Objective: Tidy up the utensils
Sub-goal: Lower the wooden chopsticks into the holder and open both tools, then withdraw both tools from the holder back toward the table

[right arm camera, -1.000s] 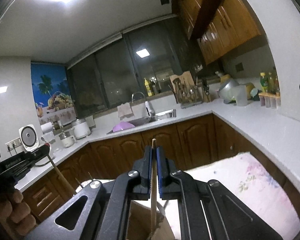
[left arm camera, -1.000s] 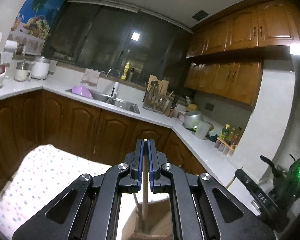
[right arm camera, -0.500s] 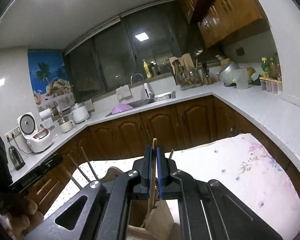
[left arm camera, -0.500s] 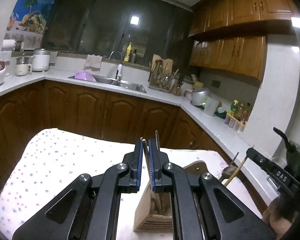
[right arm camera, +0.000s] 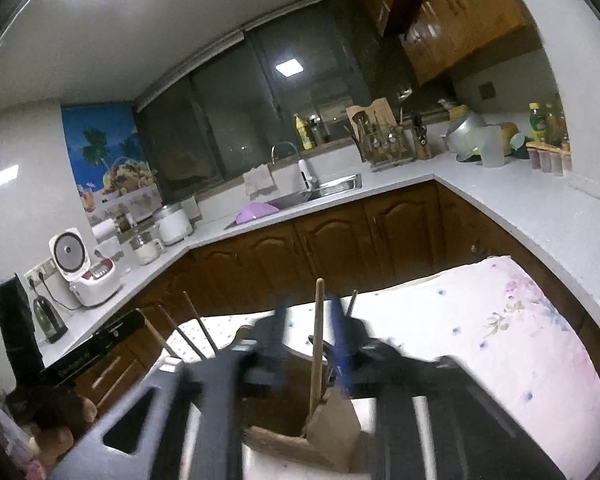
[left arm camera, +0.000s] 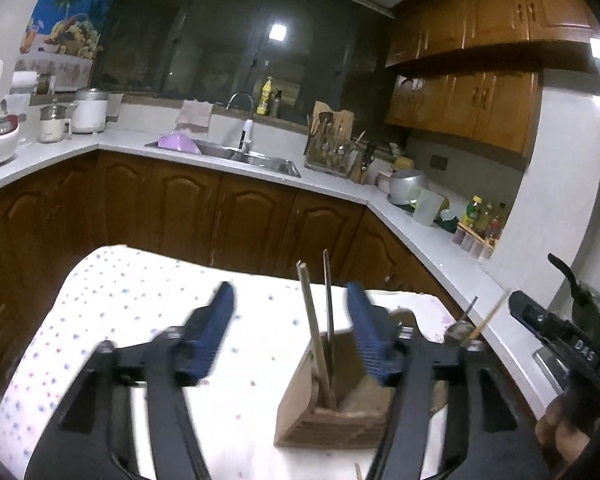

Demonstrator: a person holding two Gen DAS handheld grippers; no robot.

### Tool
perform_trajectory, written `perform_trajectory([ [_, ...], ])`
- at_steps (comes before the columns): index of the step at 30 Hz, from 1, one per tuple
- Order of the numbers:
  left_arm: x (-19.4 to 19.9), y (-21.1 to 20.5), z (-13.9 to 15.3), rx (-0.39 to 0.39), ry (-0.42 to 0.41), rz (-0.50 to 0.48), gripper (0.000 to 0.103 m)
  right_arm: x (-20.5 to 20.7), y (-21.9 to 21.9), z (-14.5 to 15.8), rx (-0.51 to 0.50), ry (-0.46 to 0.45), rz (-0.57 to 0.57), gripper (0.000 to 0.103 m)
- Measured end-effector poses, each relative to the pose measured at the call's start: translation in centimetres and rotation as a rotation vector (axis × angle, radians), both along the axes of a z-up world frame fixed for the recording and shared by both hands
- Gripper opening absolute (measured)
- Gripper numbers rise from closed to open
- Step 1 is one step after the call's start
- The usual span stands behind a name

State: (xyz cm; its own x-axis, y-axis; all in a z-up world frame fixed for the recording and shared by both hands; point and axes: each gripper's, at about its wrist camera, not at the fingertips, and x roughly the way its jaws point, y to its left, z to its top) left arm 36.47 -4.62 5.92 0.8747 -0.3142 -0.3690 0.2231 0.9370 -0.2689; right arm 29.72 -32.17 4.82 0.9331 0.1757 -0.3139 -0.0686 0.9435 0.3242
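A wooden utensil holder (left arm camera: 332,412) stands on the dotted tablecloth (left arm camera: 140,312). A wooden stick (left arm camera: 312,328) and a dark metal handle (left arm camera: 329,304) stand in it. My left gripper (left arm camera: 290,320) is wide open above the holder, touching nothing. In the right wrist view the holder (right arm camera: 300,436) sits just below my right gripper (right arm camera: 306,344), whose blurred jaws stand apart around a wooden utensil handle (right arm camera: 317,340) standing in the holder. The other gripper shows at each view's edge (left arm camera: 556,344) (right arm camera: 80,356).
White counters (left arm camera: 340,192) with brown cabinets run around the room. A sink (left arm camera: 244,156), a utensil rack (left arm camera: 332,148), a rice cooker (right arm camera: 84,268), pots and bottles (left arm camera: 480,220) sit on them. The flowered cloth end (right arm camera: 500,320) lies to the right.
Both grippers have opened and let go of their wooden utensils, which now stand in the holder. Both grippers tilted down toward the holder over the last second.
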Motion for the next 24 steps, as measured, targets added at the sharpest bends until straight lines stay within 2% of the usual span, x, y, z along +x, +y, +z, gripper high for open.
perform_trajectory([
  [1,-0.5,0.3,-0.1,-0.001,0.002,0.008,0.081,-0.6,-0.2,0.0,0.008,-0.005,0.002,0.046],
  [3,-1.8,0.9,-0.3,-0.006,0.003,0.023,0.084,-1.4,-0.5,-0.1,0.019,-0.002,0.005,0.046],
  [5,-3.0,1.4,-0.6,-0.001,0.019,0.034,0.088,-2.3,-0.8,-0.4,0.038,0.011,0.007,0.052],
  [8,-5.0,2.1,-1.5,0.009,0.056,0.039,0.089,-3.9,-1.1,-0.9,0.053,0.019,0.015,0.059],
  [10,-6.6,2.3,-2.4,0.044,0.085,0.033,0.089,-5.4,-1.2,-1.4,0.055,0.027,0.019,0.066],
  [12,-8.1,2.3,-3.2,0.076,0.104,0.029,0.09,-7.0,-1.3,-2.0,0.052,0.037,0.017,0.069],
  [18,-12.0,2.5,-6.4,0.099,0.211,-0.008,0.09,-10.8,-1.5,-4.8,0.061,0.118,0.01,0.069],
  [24,-14.7,2.4,-8.1,0.103,0.272,-0.022,0.09,-13.8,-1.4,-6.9,0.051,0.185,-0.011,0.069],
])
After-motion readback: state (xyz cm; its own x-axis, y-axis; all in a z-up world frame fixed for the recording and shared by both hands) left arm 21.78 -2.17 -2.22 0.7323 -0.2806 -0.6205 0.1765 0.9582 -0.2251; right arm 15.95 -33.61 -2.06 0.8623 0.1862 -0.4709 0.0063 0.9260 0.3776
